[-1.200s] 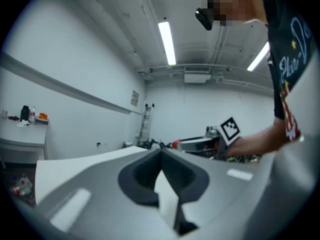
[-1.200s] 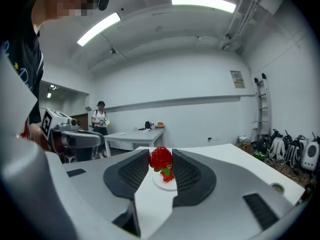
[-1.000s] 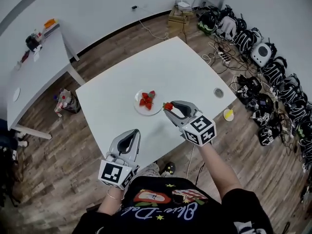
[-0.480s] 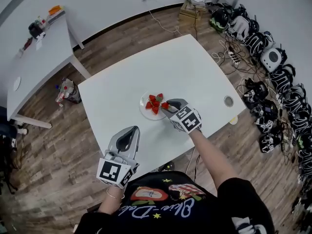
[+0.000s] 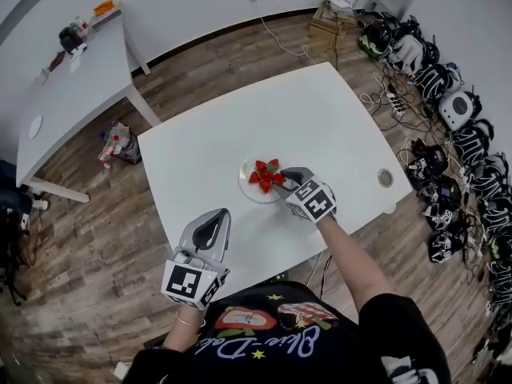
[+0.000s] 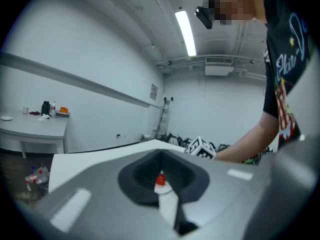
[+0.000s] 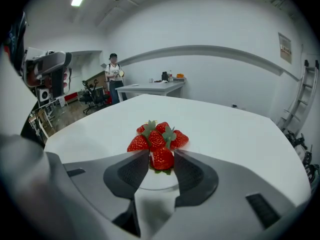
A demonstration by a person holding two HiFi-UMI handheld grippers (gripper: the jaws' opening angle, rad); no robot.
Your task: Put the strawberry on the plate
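A white plate [image 5: 244,175] sits mid-table with a pile of red strawberries [image 5: 264,174] on it. My right gripper [image 5: 282,179] is at the plate's near right edge. In the right gripper view its jaws close round one strawberry [image 7: 161,159], which is low over the plate [image 7: 156,180] and against the front of the pile [image 7: 156,135]. My left gripper [image 5: 214,216] hangs over the table's near edge, shut and holding nothing. In the left gripper view [image 6: 161,156] the right gripper's marker cube [image 6: 202,148] shows beyond the shut jaws.
The white table [image 5: 240,110] has a round cable hole [image 5: 386,178] near its right corner. A second white table [image 5: 64,94] stands at the far left, with a bag [image 5: 118,144] on the floor beside it. Several helmets and packs [image 5: 448,134] line the right wall. A person [image 7: 115,76] stands far off.
My right gripper carried the strawberry from beside the plate's right edge in over the plate, up against the pile. The left gripper stayed where it was.
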